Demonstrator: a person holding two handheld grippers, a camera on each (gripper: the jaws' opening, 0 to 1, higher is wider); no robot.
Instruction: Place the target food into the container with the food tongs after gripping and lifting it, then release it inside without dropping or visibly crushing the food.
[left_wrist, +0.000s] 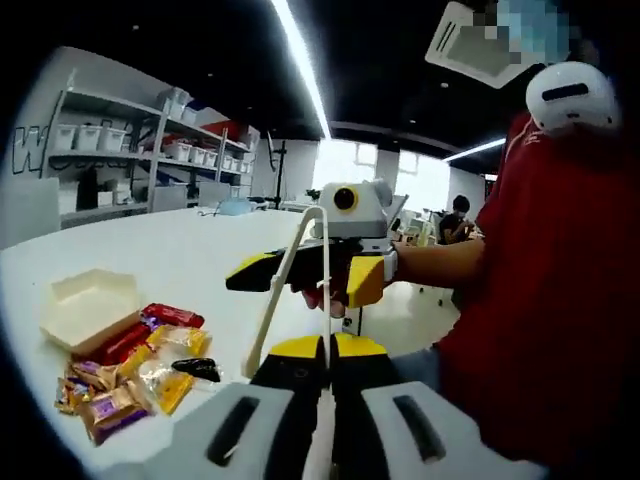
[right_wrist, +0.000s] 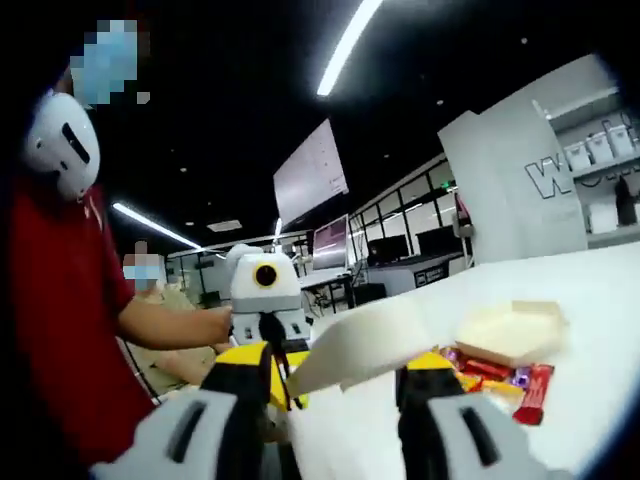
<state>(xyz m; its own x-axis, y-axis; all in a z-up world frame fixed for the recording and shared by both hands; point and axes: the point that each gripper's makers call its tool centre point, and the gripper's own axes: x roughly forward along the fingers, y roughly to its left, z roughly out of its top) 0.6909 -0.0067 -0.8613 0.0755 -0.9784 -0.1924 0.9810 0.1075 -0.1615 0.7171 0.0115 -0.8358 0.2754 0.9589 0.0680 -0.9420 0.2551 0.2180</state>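
Left gripper view: left gripper (left_wrist: 328, 352) jaws closed on white tongs (left_wrist: 283, 283), right gripper (right_wrist: 342, 378) jaws gripping them too

Left gripper (left_wrist: 330, 352) — yellow-tipped jaws rise from bottom of left gripper view, closed together, touching along midline. Right gripper (left_wrist: 322, 280) faces it from across, held up at about chest height, yellow jaws spread apart, white tongs (left_wrist: 290, 290) clamped between them. In right gripper view, right gripper (right_wrist: 335, 385) jaws stand wide, white tong arm crossing gap. Left gripper (right_wrist: 262, 300) opposite — person's hand (right_wrist: 215, 325) wraps behind it, bare forearm (right_wrist: 165, 325) extending from red sleeve (right_wrist: 55, 330).
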